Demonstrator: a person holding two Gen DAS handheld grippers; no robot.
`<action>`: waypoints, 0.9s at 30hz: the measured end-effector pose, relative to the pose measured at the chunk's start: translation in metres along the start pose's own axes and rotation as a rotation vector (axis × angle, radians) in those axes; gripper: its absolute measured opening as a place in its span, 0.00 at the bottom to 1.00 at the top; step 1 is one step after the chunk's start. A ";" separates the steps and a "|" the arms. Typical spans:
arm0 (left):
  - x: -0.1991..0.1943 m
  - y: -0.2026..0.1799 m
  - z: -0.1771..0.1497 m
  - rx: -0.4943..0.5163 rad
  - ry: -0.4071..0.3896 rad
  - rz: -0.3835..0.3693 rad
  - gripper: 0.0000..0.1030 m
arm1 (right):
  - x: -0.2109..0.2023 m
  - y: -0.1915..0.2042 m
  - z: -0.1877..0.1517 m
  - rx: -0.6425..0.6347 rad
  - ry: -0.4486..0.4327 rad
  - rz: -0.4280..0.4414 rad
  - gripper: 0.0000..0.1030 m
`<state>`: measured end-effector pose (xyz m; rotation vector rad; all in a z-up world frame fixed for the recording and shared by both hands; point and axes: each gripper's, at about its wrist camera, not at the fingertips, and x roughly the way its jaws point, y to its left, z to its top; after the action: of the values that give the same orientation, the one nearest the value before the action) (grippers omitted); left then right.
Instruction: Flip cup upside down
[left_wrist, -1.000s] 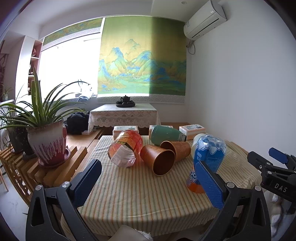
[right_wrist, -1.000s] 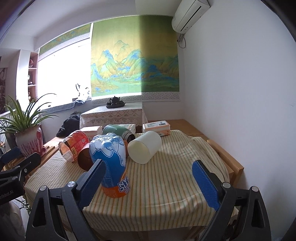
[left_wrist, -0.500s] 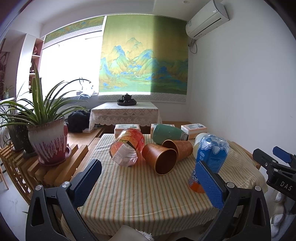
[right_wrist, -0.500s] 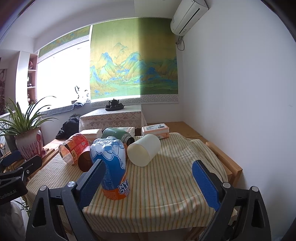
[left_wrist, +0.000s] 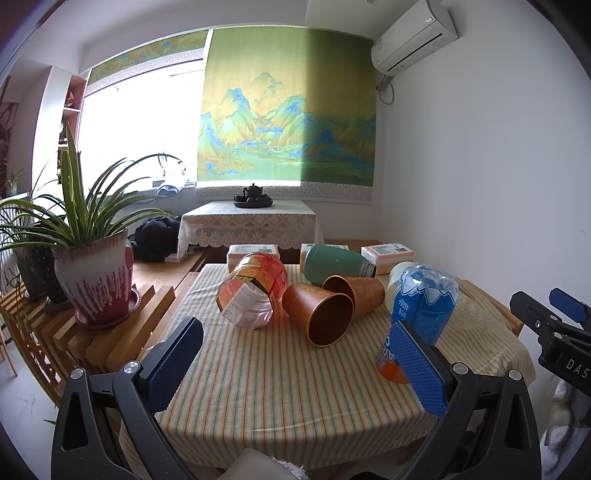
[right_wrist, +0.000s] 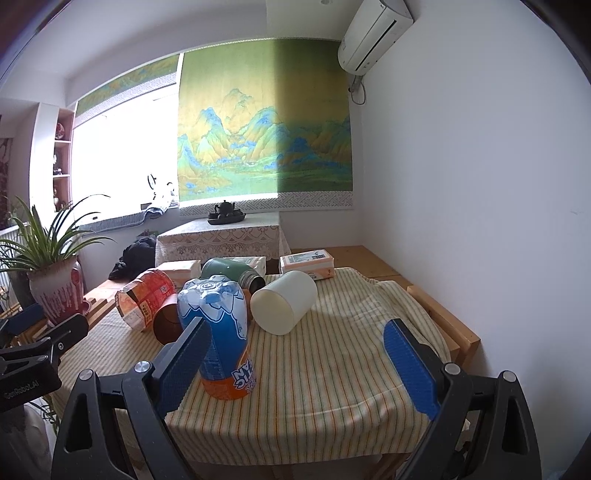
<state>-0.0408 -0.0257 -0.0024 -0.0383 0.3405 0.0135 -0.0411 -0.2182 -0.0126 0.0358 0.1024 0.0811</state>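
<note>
Lying on its side mid-worktop (left_wrist: 258, 376): copper cup (left_wrist: 319, 314), mouth toward the camera, touching a second copper cup (left_wrist: 360, 293). Probably light, stiff, smooth, likely to roll or slip; best gripped across the wall near the rim. Left gripper (left_wrist: 295, 362) and right gripper (right_wrist: 295, 356) both hovering, jaws spread wide, empty.

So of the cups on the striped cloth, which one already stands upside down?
The blue-and-orange printed cup, base up, rim on the cloth. The cream cup, two copper cups and green cup all lie on their sides.

Striped tablecloth (left_wrist: 266, 387) covers the table (cups (left_wrist: 325, 317) lie toppled).
</note>
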 end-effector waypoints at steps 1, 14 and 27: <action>0.001 0.000 0.000 -0.001 0.002 -0.001 0.99 | 0.000 0.000 0.000 0.000 0.000 0.000 0.90; 0.003 0.002 0.000 -0.011 0.006 -0.002 0.99 | 0.001 0.000 0.001 0.005 0.004 0.003 0.90; 0.004 0.004 0.000 -0.011 0.009 -0.007 0.99 | 0.002 0.001 0.001 0.003 0.007 0.005 0.90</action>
<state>-0.0368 -0.0221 -0.0035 -0.0504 0.3492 0.0080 -0.0386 -0.2175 -0.0116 0.0392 0.1098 0.0861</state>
